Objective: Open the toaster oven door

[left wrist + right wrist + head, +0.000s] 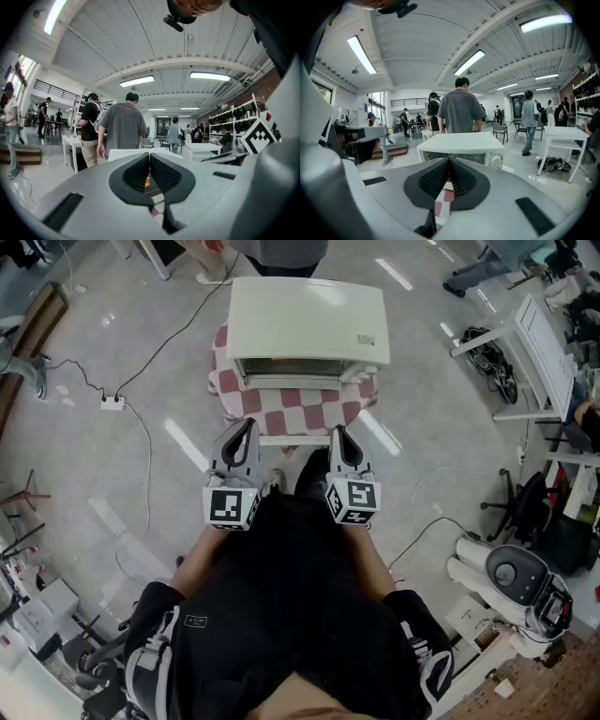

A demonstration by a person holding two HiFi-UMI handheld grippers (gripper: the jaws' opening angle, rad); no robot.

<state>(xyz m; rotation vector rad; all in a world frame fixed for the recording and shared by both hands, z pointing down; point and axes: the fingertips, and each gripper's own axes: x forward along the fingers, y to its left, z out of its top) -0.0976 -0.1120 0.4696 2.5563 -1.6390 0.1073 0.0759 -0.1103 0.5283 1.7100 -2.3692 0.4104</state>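
A cream toaster oven (307, 326) stands on a small table with a red-and-white checked cloth (298, 413), its glass door facing me and shut. It also shows in the right gripper view as the toaster oven (461, 145), just past the jaws. My left gripper (246, 427) is held short of the table's near edge, jaws shut with nothing between them. The right gripper (336, 432) sits beside it, also shut and empty. In the left gripper view the left gripper (149, 157) has its pads closed together, with only a sliver of the oven (123, 153) behind.
A person (461, 111) stands right behind the oven. Cables and a power strip (112, 402) lie on the floor at left. White tables (530, 357) and a rice cooker (520, 577) stand at right. My legs in dark clothing (300, 615) fill the lower view.
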